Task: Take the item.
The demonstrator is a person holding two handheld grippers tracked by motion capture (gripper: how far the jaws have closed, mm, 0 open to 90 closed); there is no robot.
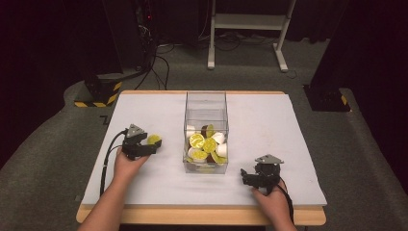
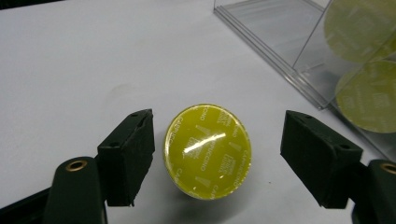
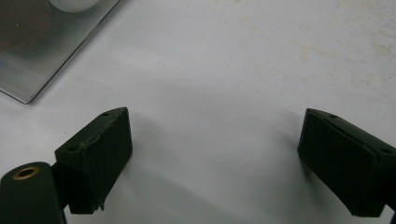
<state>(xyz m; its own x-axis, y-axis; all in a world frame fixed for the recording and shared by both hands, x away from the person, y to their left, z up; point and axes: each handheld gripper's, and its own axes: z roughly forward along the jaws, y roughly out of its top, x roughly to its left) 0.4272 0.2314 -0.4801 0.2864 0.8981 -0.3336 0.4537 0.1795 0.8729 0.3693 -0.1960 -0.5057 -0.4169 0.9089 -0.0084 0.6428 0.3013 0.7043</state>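
A yellow-lidded coffee capsule (image 2: pixel 208 150) lies on the white table mat between the jaws of my left gripper (image 2: pixel 217 158), which is open with a gap on each side of the capsule. From the high view the same capsule (image 1: pixel 153 139) sits at the tip of the left gripper (image 1: pixel 150 144), left of a clear plastic box (image 1: pixel 206 103). The box holds several yellow, white and brown capsules (image 1: pixel 204 143). My right gripper (image 1: pixel 246 175) rests near the table's front right, open, with bare mat between its jaws (image 3: pixel 212 163).
The clear box's corner (image 2: pixel 299 70) stands close to the right of the left gripper. The box's base edge (image 3: pixel 56 60) lies to the upper left in the right gripper view. The white mat (image 1: pixel 269 120) spreads around the box. A white frame (image 1: pixel 250 24) stands on the floor beyond.
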